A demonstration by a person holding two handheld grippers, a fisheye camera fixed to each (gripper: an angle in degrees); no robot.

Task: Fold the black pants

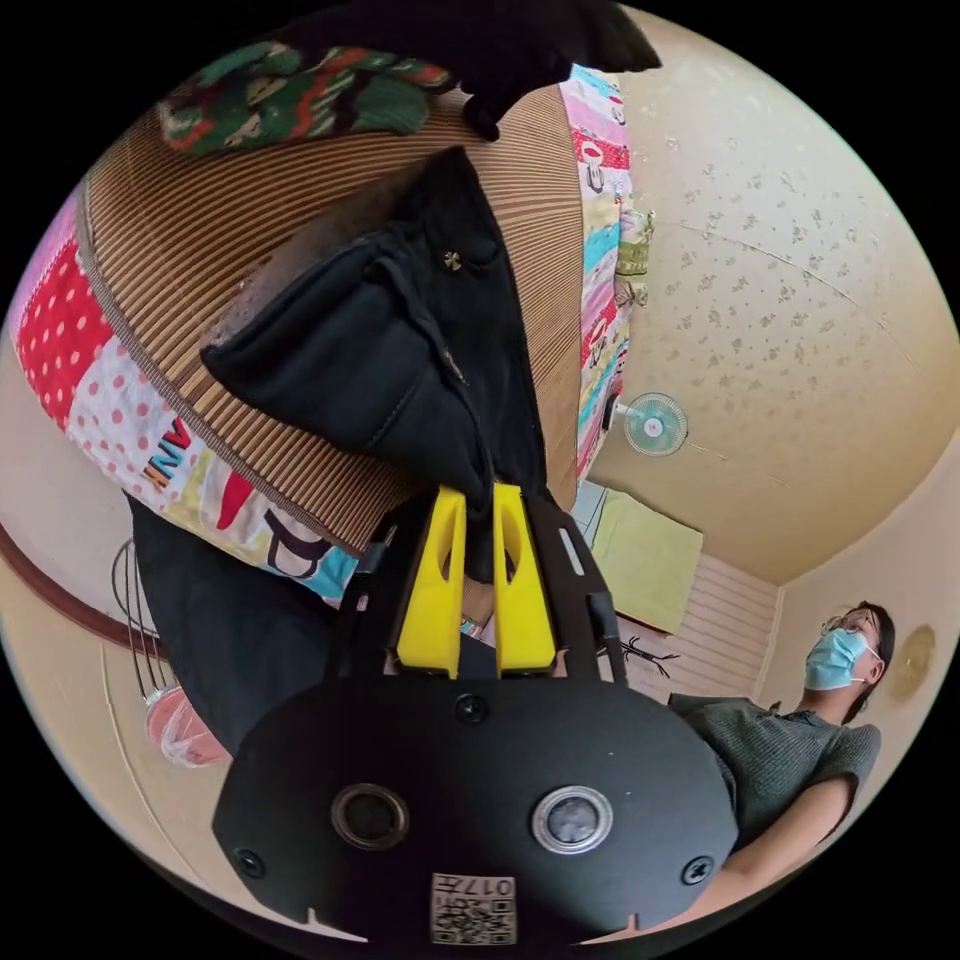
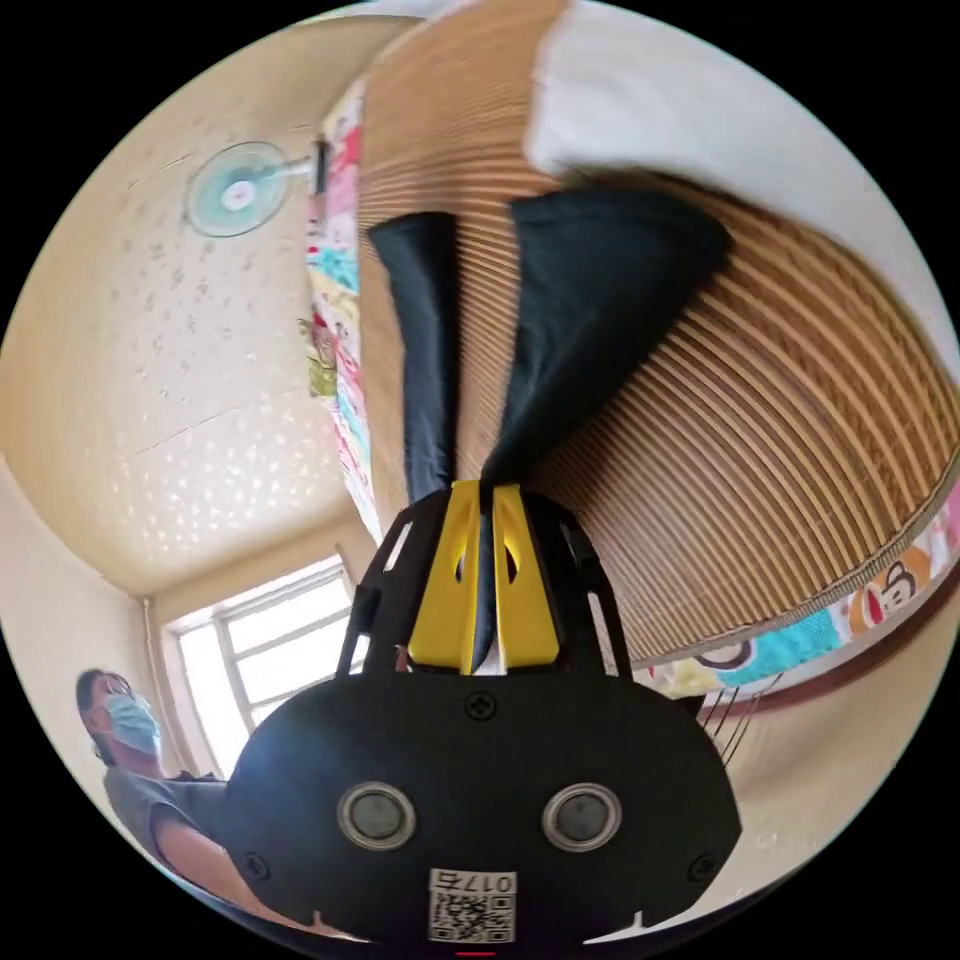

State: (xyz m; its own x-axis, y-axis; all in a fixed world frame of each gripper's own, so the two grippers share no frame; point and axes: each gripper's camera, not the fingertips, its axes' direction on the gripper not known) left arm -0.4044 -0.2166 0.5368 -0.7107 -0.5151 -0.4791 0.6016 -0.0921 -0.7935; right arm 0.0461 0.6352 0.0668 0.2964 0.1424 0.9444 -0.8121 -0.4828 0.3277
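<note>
Left gripper: the left gripper [image 1: 480, 500] has its two yellow jaws pressed together on a fold of the black pants [image 1: 400, 340], near the waist part with a small metal button
Right gripper: the right gripper [image 2: 485, 495] has its yellow jaws closed on the black cloth too; in the right gripper view the black pants [image 2: 590, 300] run away from the jaws in two dark strips
Black pants: they lie partly on the bamboo mat [image 1: 540, 250], held at both ends, the waist end bunched up and lifted a little from the mat
Bamboo mat: brown, ribbed, it covers the bed; a colourful patterned sheet [image 1: 110, 400] shows under its edge
Green patterned cloth: the green patterned cloth [image 1: 290, 95] lies on the mat beyond the pants, apart from them
White bedding: the white bedding [image 2: 720, 110] lies at the far side of the mat, just beside the end of the wider strip
Person: a person [image 1: 800, 740] in a grey-green top stands beside the bed
Wall fan: the wall fan [image 1: 655, 423] is mounted on the wall near the bed
</note>
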